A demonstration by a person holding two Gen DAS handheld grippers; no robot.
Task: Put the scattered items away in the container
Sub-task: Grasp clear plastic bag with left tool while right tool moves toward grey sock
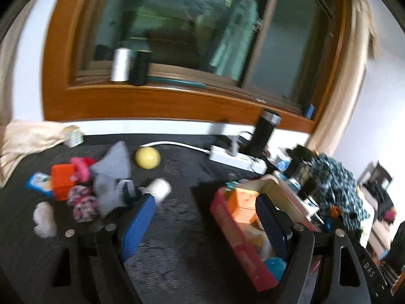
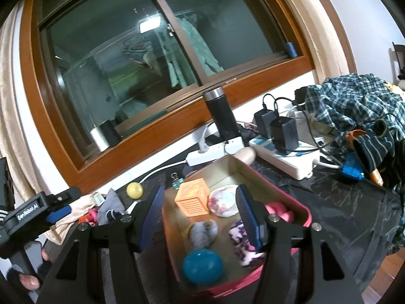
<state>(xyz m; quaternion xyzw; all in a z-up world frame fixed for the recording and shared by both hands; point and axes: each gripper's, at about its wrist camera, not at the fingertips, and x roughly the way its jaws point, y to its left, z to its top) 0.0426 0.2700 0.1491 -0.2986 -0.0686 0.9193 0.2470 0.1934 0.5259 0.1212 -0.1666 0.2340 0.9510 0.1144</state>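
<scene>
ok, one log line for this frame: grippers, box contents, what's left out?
left gripper: open, empty | right gripper: open, empty, over red box | in box: orange cube, teal ball | left out: yellow ball, grey sock

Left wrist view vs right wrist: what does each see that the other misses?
Left wrist only: the full scattered pile, with the orange block, white fluffy piece, blue packet and white roll.

Right wrist only: the container floor, with the grey knitted item, patterned fabric and round disc, plus the left gripper from outside.

Both: the red container, its orange box and blue ball, the yellow ball, grey sock, black flask and plaid shirt.
</scene>
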